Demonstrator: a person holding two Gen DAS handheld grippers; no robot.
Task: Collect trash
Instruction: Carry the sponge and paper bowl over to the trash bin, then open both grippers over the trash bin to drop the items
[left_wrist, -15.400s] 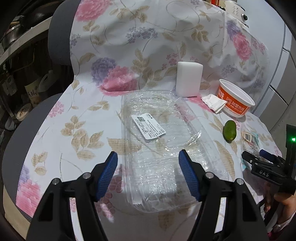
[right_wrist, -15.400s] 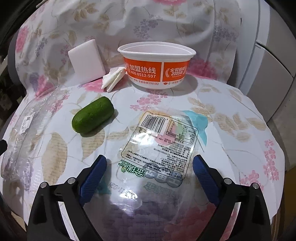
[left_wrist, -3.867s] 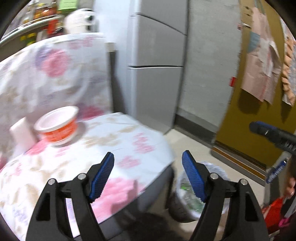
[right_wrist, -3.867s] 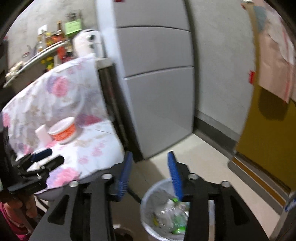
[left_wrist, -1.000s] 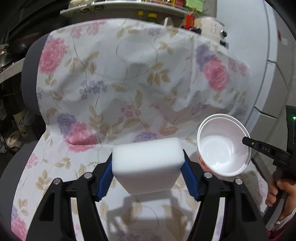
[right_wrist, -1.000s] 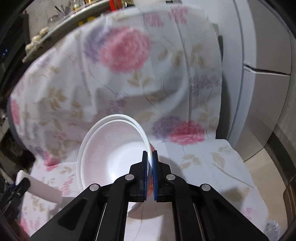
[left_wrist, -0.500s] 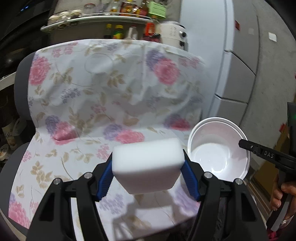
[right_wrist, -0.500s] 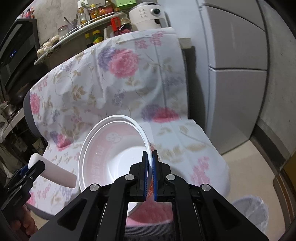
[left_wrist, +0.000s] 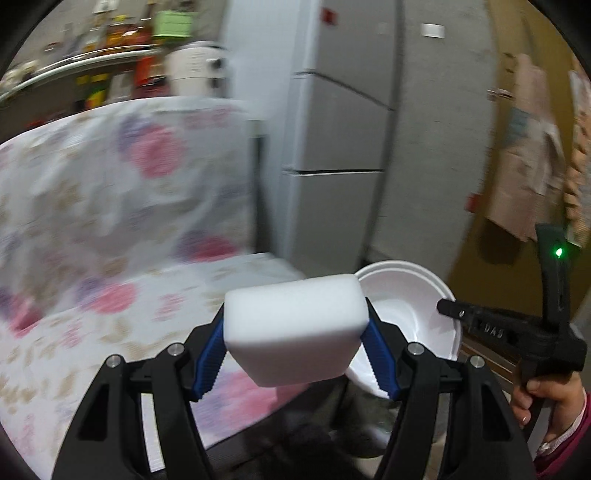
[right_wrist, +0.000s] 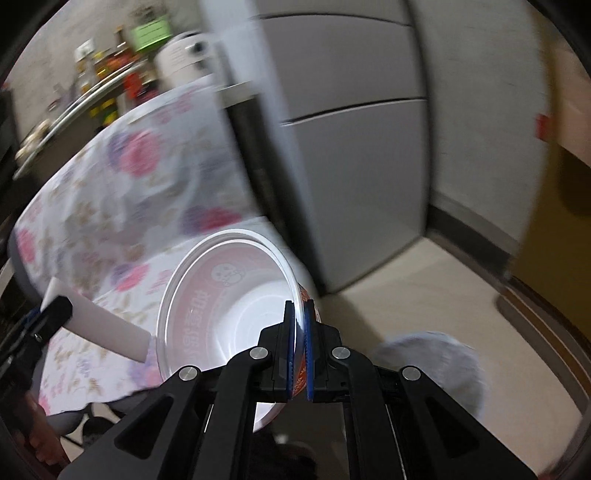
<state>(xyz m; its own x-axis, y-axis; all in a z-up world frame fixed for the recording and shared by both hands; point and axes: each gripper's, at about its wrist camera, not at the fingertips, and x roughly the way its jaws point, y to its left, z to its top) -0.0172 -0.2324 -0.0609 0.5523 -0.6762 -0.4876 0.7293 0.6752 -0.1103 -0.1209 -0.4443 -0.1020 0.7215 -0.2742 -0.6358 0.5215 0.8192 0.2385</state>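
Observation:
My left gripper (left_wrist: 295, 350) is shut on a white foam block (left_wrist: 295, 328) and holds it in the air past the table's edge. My right gripper (right_wrist: 300, 332) is shut on the rim of an empty white and orange paper bowl (right_wrist: 229, 306), also held in the air. The bowl shows in the left wrist view (left_wrist: 410, 314) just right of the block, with the right gripper (left_wrist: 448, 308) beside it. The block shows in the right wrist view (right_wrist: 107, 325) at the left. A trash bin lined with a bag (right_wrist: 436, 369) stands on the floor, blurred, at the lower right.
The table with a floral cloth (left_wrist: 92, 295) is at the left, also in the right wrist view (right_wrist: 110, 229). A grey fridge (left_wrist: 343, 155) stands behind it. A brown door (left_wrist: 509, 184) is at the right. Beige floor (right_wrist: 424, 280) lies ahead.
Both grippers have swung right, away from the table, with the block and the bowl in them. The fridge, door and floor have come into view, and the trash bin is closer.

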